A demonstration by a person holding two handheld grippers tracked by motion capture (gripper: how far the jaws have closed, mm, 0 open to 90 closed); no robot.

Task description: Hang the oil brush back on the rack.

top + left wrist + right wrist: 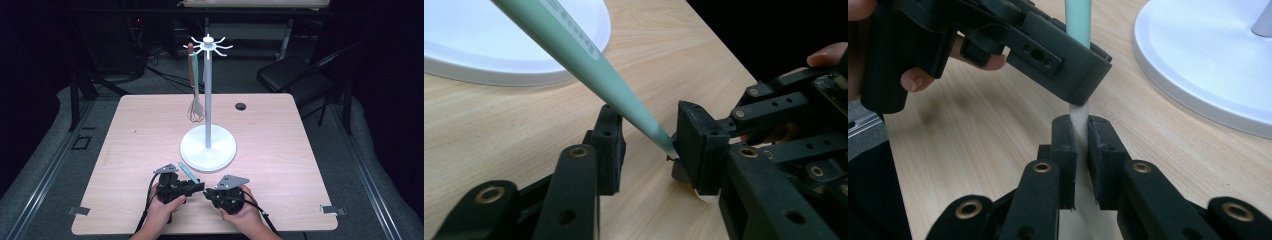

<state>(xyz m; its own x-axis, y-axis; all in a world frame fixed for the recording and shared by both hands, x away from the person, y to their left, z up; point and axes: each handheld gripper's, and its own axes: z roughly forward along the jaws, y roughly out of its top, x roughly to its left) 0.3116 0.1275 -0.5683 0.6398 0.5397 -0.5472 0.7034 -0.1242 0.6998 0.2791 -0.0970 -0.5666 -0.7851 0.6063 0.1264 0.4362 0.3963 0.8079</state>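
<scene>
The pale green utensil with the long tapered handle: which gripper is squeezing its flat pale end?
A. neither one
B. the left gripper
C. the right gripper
C: the right gripper has its jaws shut on the flat pale end of the pale green utensil.

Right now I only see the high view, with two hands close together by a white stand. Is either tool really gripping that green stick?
Observer: Yes. The right gripper view shows the right tool shut on the pale flat end of the green utensil.
Operator: And the other one?
Observer: The left gripper view shows the left tool open, with one jaw on each side of the handle, which runs closer to one jaw.
Operator: Is the stick lying flat?
Observer: No. In the left gripper view it slopes up off the table, towards the stand's white base.
</scene>
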